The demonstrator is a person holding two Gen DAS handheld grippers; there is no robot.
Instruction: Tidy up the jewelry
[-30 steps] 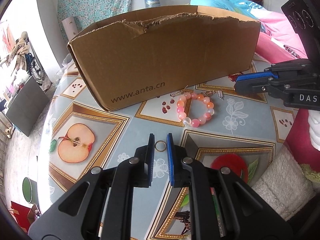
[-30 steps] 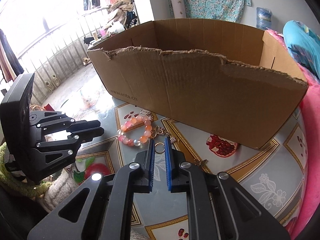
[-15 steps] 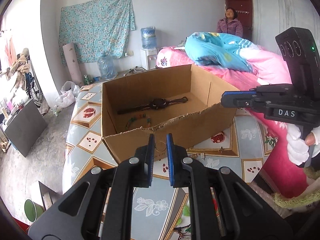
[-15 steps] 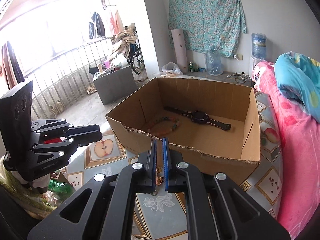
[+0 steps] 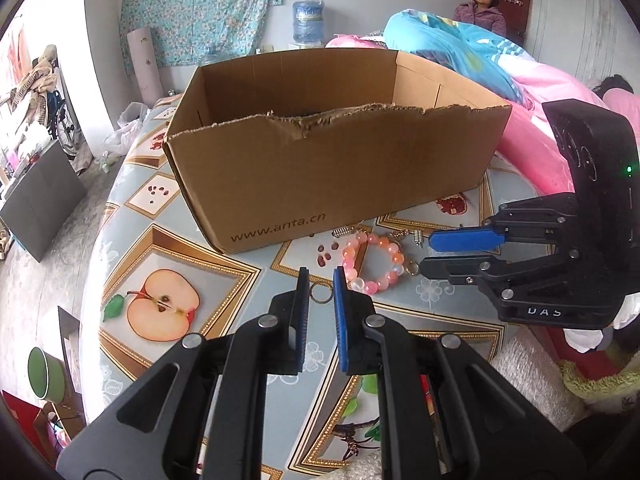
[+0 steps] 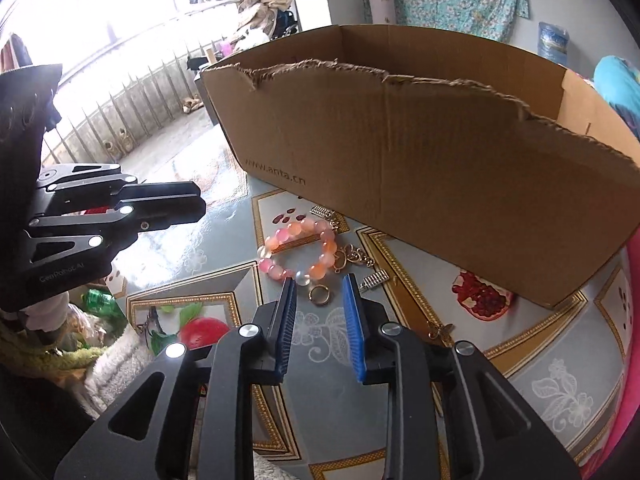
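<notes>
- The right gripper is being opened, and a gold ring is being straddled by its blue fingers without being touched on either side; it appears to be lying on the surface.
- A thin metal ring is being pinched across its width by the narrow fingers of the left gripper.
- If the gold ring is being picked up, the fingers are best being lowered until it sits squarely between the pads, then closed slowly across its width.
- The pink and orange bead bracelet is lying just beside the ring, so the left-hand finger is best being kept clear of the nearest beads.
- The cardboard box is standing just behind the jewelry, and its torn front wall is being judged as the edge to be cleared on the way in.
- In the right wrist view, the gap around the gold ring is being shown, along with gold charms against the bracelet.
- In the left wrist view, the right gripper is being shown from the side, low over the surface, with the ring at its lower fingertip.
- The box floor is being hidden in both views.
</notes>
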